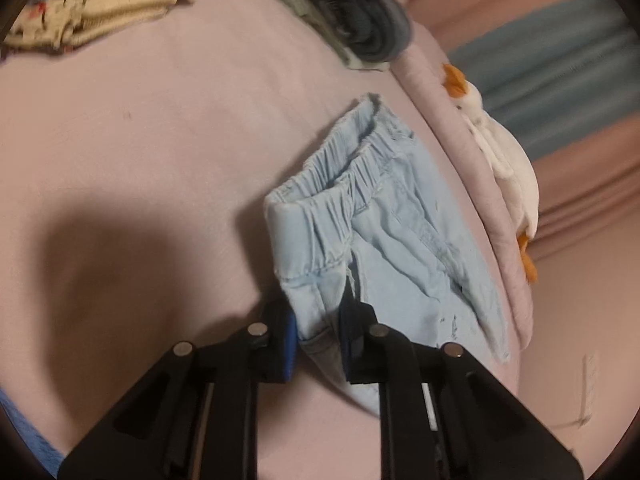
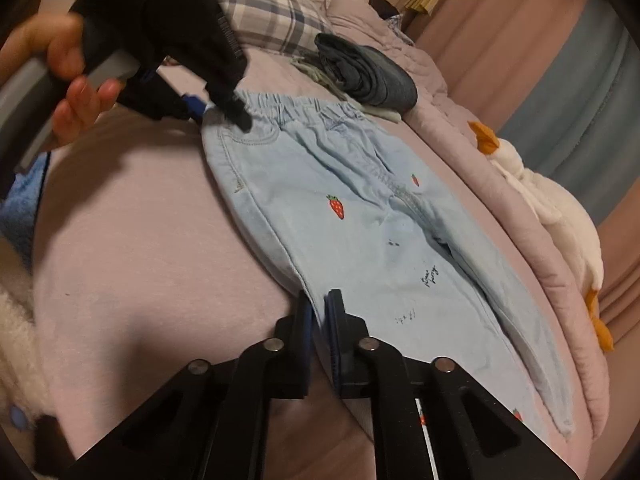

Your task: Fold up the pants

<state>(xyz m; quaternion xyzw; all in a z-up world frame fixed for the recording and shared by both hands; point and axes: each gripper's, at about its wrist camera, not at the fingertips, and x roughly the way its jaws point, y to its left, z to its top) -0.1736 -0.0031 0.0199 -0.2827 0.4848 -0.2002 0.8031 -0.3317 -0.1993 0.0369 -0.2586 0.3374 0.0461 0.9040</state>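
Note:
Light blue pants (image 2: 340, 232) with small strawberry prints lie flat on the pink bed sheet (image 2: 140, 248), elastic waistband toward the far side. In the left wrist view the pants (image 1: 400, 220) show the waistband and a folded-over corner. My left gripper (image 1: 318, 340) is shut on that near waistband corner, with cloth pinched between its blue pads. The right wrist view shows the left gripper (image 2: 218, 114), held by a hand, at the waistband's left end. My right gripper (image 2: 319, 320) is shut on the left side edge of the pants, lower down the leg.
A folded pile of dark jeans (image 2: 368, 72) lies just beyond the waistband. A white duck plush (image 2: 560, 216) rests on the rolled pink quilt (image 2: 500, 208) along the right. A plaid pillow (image 2: 272, 20) sits at the back, and folded yellowish cloth (image 1: 100, 12) at far left.

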